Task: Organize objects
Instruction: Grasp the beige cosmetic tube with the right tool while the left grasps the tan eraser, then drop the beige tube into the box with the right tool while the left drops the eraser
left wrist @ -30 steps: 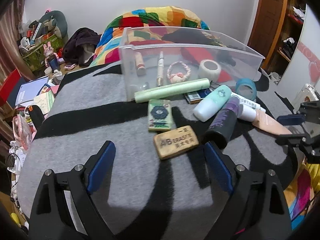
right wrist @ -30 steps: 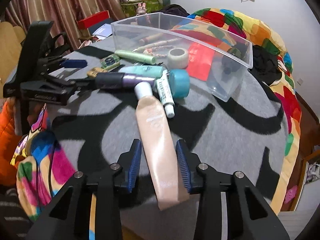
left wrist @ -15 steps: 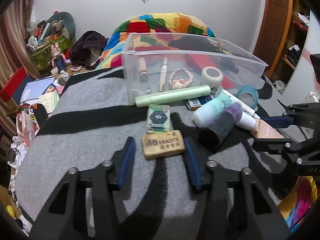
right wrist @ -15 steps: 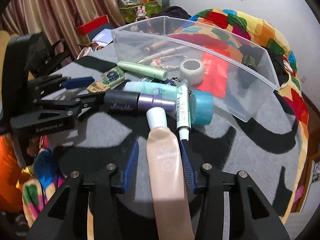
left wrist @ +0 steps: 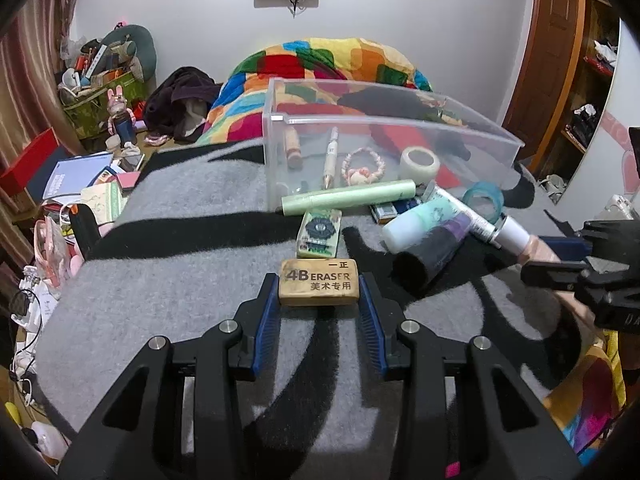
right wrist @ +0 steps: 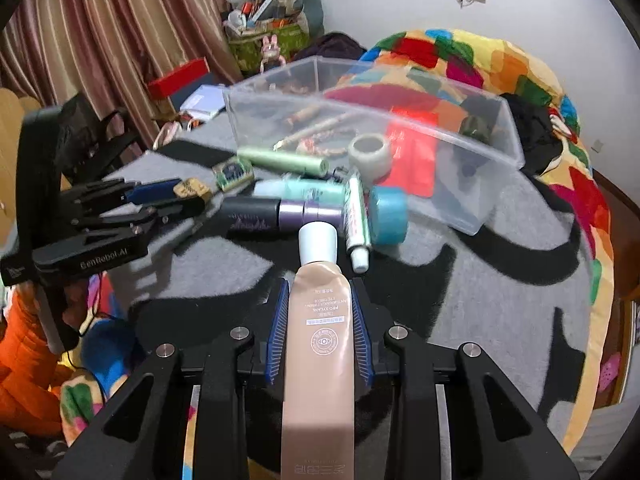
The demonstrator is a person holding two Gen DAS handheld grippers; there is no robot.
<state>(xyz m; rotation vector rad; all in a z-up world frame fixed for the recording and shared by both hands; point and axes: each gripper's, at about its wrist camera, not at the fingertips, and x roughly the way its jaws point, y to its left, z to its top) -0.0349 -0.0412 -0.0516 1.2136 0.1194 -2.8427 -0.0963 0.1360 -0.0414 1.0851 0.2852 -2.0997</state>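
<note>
A tan "4B ERASER" block (left wrist: 319, 276) lies on the grey-and-black blanket (left wrist: 180, 280). My left gripper (left wrist: 319, 285) straddles it, its jaws closing, blue pads pressed on both short ends. A beige cream tube with a white cap (right wrist: 320, 332) lies lengthwise between the pads of my right gripper (right wrist: 319, 286), whose jaws are closing and touch its sides. The right wrist view shows the left gripper (right wrist: 172, 200) on the eraser (right wrist: 192, 190) at the left. A clear plastic bin (left wrist: 392, 124) stands behind the pile.
Between the grippers and the bin lie a green tube (left wrist: 348, 198), a small green packet (left wrist: 320, 232), a mint bottle (left wrist: 416, 224), a black-and-purple bottle (left wrist: 432, 252) and a blue tape roll (left wrist: 484, 200). White tape (left wrist: 420, 162), pens and a bracelet sit in the bin. Clutter fills the left floor.
The left jaws have narrowed from wide apart onto the eraser's ends. The right gripper slid forward along the cream tube and its pads closed against it.
</note>
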